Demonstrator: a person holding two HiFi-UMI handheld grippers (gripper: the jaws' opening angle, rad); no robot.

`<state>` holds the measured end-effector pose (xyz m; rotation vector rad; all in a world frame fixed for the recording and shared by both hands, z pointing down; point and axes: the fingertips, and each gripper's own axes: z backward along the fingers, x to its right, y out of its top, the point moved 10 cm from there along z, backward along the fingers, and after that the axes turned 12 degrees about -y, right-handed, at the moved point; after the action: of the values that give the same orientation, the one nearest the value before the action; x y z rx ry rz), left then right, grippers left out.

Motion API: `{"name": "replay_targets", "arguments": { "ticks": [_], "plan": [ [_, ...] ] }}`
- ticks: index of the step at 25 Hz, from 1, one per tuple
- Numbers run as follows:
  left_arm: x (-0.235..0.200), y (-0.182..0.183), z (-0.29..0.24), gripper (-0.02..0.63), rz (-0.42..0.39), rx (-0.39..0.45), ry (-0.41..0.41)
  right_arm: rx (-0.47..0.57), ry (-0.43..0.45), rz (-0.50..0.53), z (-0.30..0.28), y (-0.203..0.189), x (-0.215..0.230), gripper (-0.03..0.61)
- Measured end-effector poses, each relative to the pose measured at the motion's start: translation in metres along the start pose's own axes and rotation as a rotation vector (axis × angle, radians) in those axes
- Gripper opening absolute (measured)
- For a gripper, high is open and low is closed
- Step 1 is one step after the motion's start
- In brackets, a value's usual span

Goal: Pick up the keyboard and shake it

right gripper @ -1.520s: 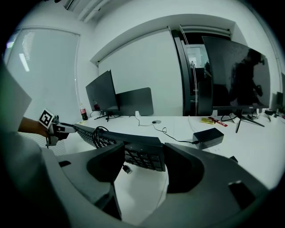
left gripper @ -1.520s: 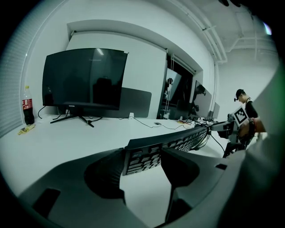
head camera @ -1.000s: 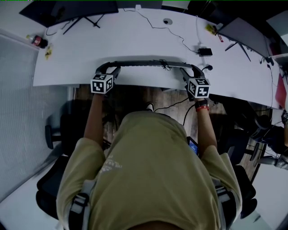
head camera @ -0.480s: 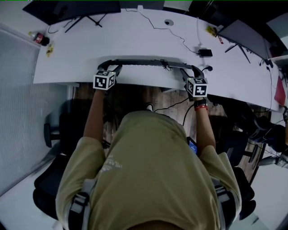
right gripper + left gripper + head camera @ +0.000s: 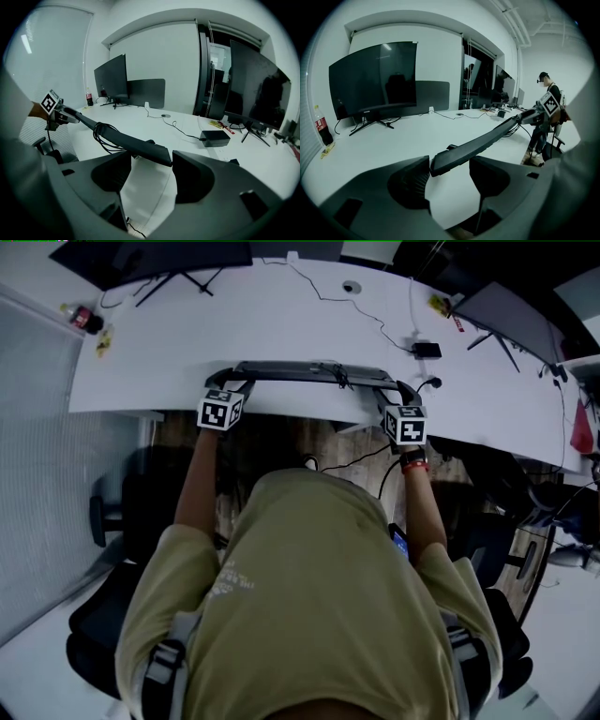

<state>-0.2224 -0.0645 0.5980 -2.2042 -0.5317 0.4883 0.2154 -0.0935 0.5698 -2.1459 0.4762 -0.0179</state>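
Left gripper view: tool (image 5: 449,165) grips keyboard (image 5: 487,138); bottle (image 5: 321,126) upright.

- keyboard (image 5: 309,372): black
- table (image 5: 281,315): white
- left gripper (image 5: 223,382) and right gripper (image 5: 398,390): dark grey, each with a white cube bearing black square markers
- shirt (image 5: 319,596): olive-tan
- bottle (image 5: 321,125): dark, with a red label
- wristband (image 5: 418,465): red
- monitor (image 5: 372,79): black
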Motion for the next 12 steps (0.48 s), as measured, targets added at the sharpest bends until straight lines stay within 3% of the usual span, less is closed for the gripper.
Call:
{"name": "replay_targets", "arguments": {
  "ticks": [12],
  "plan": [
    [0.013, -0.013, -0.005, 0.272, -0.105, -0.105, 0.006, -0.049, -0.016, 0.078, -0.001, -0.02, -0.008, 0.284]
  ]
}}
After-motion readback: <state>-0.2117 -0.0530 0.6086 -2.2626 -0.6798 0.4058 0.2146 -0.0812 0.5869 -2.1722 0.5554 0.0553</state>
